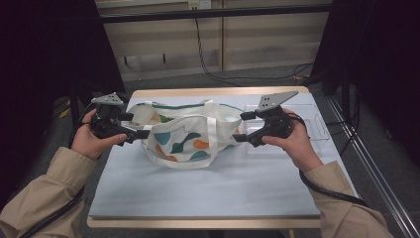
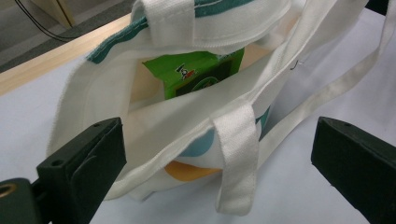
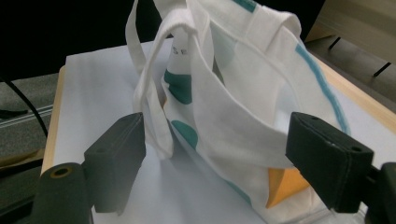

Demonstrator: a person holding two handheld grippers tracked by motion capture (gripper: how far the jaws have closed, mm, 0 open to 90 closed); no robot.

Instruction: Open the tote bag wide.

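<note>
white canvas tote bag (image 1: 185,135) with teal and orange leaf prints, slumped mid-table on the pale blue table mat (image 1: 208,193), mouth gaping toward the left gripper (image 1: 141,133). soft, light, floppy by the look of it; likely best taken at the hemmed rim or the webbing handles (image 2: 238,158), where the cloth is doubled. inside, a green carton (image 2: 196,72) standing against the far wall. flanked by the left gripper, jaws wide apart and gripping nothing, and the right gripper (image 1: 239,135), likewise spread wide around the bag's end without pinching it. beyond, a clear plastic tray (image 1: 317,130) near the table's right edge.
</note>
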